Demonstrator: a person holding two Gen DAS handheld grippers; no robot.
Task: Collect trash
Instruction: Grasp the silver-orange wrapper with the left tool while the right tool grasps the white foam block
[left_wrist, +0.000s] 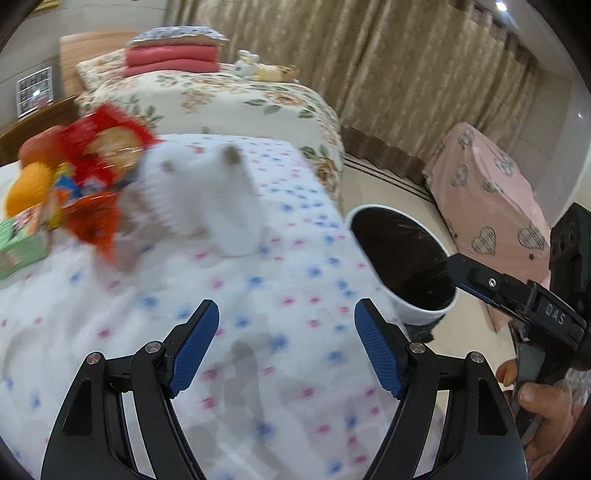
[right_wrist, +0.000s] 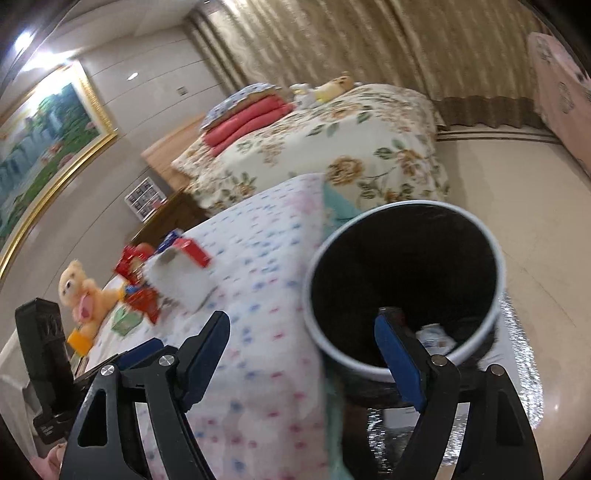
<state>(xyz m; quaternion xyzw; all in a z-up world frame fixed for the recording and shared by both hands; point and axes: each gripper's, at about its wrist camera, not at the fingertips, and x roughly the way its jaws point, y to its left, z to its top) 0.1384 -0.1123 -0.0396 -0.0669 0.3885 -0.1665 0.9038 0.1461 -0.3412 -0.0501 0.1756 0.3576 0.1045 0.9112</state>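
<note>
Left wrist view: left gripper (left_wrist: 286, 317), jaws spread and empty, above the dotted bedspread (left_wrist: 258, 369), whose near stretch lies bare. One white bin (left_wrist: 424, 312) with a black liner stands just past the bedspread's right edge, on the floor. Red snack wrappers (left_wrist: 99, 162), their count blurred, lie with one white crumpled piece (left_wrist: 207, 199) on the bedspread, well apart from the bin, toward its far left. One finger of the right gripper (left_wrist: 480, 280) reaches over the bin's rim; a hand (left_wrist: 543, 417) holds its handle.

Right wrist view: right gripper (right_wrist: 303, 332), jaws spread and empty, its right finger over the bin's mouth. One pale scrap (right_wrist: 436, 336) lies inside the bin. One teddy bear (right_wrist: 81, 291) sits far left of the bin.
</note>
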